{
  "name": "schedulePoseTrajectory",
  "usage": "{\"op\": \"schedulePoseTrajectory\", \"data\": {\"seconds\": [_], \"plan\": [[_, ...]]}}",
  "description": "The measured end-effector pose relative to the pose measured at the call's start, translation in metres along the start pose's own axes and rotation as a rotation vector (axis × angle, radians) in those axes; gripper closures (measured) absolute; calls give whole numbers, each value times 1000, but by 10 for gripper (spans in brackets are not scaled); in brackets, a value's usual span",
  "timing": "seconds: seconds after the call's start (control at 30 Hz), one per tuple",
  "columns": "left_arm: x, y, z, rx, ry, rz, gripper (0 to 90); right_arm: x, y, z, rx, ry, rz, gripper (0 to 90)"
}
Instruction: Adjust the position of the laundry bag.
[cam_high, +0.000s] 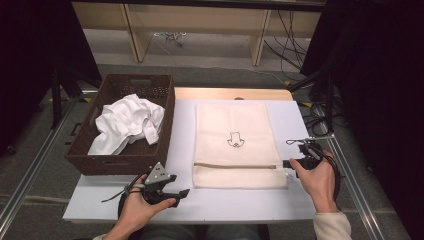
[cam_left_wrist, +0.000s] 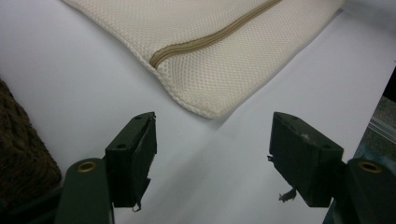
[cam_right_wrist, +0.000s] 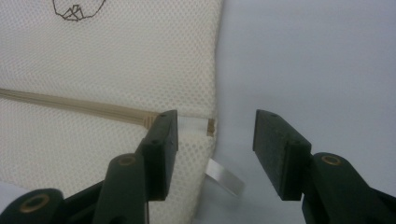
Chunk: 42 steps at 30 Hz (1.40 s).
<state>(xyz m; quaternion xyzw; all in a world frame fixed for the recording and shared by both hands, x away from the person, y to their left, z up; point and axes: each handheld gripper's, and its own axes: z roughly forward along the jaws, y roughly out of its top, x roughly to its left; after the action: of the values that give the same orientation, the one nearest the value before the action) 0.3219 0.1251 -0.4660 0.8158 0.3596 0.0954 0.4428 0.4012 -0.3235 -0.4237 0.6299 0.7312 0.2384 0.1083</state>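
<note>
Right gripper (cam_right_wrist: 212, 154) spread wide over the mesh bag's (cam_high: 232, 125) zipper end (cam_right_wrist: 211, 127); left gripper (cam_left_wrist: 212, 158) open, holding nothing.

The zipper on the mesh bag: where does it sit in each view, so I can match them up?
High view: zipper runs across the mesh bag near its front edge.
Left gripper view: zipper slants across the top, above the open jaws.
Right gripper view: zipper comes in from the left, ending by the left jaw.
Shared landmark: the white table.
</note>
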Motion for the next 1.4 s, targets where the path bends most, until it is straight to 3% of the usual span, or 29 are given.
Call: {"op": "schedulePoseTrajectory", "data": {"seconds": [0.07, 0.13, 0.17, 0.23, 0.27, 0.33, 0.43, 0.5, 0.53, 0.6, 0.63, 0.7, 0.73, 0.77, 0.8, 0.83, 0.87, 0.93, 0.97, 1.03, 1.07, 1.17, 1.2, 1.23, 1.3, 1.33, 1.37, 1.4], "plan": [[2, 2, 2, 15, 3, 34, 319, 0, 1, 1, -5, 1, 1, 514], [2, 3, 4, 20, 15, 39, 319, 0, 1, -1, -3, -8, -2, 515], [2, 4, 5, 19, 7, 34, 319, 2, 1, -1, 3, -15, 27, 516], [2, 4, 8, 25, 9, 30, 320, 3, 1, -1, 17, -9, 36, 515], [2, 4, 9, 33, 10, 32, 320, 3, 1, 0, 18, -9, 31, 516], [2, 5, 11, 41, 10, 38, 322, -1, 1, 2, 13, -5, -24, 514], [2, 8, 13, 49, 14, 33, 325, 1, 3, 2, 33, -10, -11, 512], [1, 13, 15, 49, 17, 55, 327, 1, 4, 0, 35, -1, -31, 512], [2, 14, 16, 54, 13, 63, 330, 6, 4, -2, 52, -17, 7, 511], [1, 15, 20, 59, 9, 47, 338, 10, 5, -4, 88, -10, 40, 507], [2, 16, 22, 61, 10, 63, 341, 12, 6, -5, 115, -8, 62, 508], [2, 17, 24, 72, 9, 68, 345, 12, 6, -4, 124, -2, 49, 508], [3, 18, 26, 78, 14, 67, 346, 15, 7, -2, 159, 9, 91, 508], [2, 18, 29, 79, 16, 41, 346, 15, 7, -2, 159, 9, 91, 508], [5, 20, 33, 102, 28, 67, 347, 16, 8, 1, 202, 21, 99, 511], [5, 20, 33, 102, 28, 67, 347, 14, 8, 3, 195, 16, 68, 512], [6, 21, 36, 113, 31, 56, 347, 18, 9, 4, 224, 1, 115, 512], [8, 23, 40, 124, 44, 72, 347, 16, 8, 8, 223, 13, 104, 512], [8, 23, 40, 124, 44, 72, 347, 15, 9, 7, 258, 6, 80, 513], [7, 24, 44, 134, 42, 58, 347, 15, 10, 10, 258, 22, 88, 513], [5, 24, 49, 146, 27, 62, 349, 11, 8, 14, 249, 26, 25, 515], [4, 24, 54, 160, 23, 66, 353, 12, 8, 15, 257, 19, 29, 518], [4, 25, 58, 166, 14, 75, 353, 13, 8, 14, 271, 14, 55, 525], [5, 25, 59, 177, 10, 78, 354, 11, 7, 15, 264, 20, 31, 530], [6, 25, 62, 177, 20, 61, 363, 11, 7, 17, 268, 22, 31, 538], [7, 25, 62, 187, 21, 75, 369, 12, 7, 17, 285, 20, 48, 547], [7, 24, 63, 186, 27, 55, 374, 15, 7, 17, 298, 18, 75, 558], [7, 24, 64, 182, 30, 57, 381, 15, 7, 18, 299, 12, 66, 565]]}}
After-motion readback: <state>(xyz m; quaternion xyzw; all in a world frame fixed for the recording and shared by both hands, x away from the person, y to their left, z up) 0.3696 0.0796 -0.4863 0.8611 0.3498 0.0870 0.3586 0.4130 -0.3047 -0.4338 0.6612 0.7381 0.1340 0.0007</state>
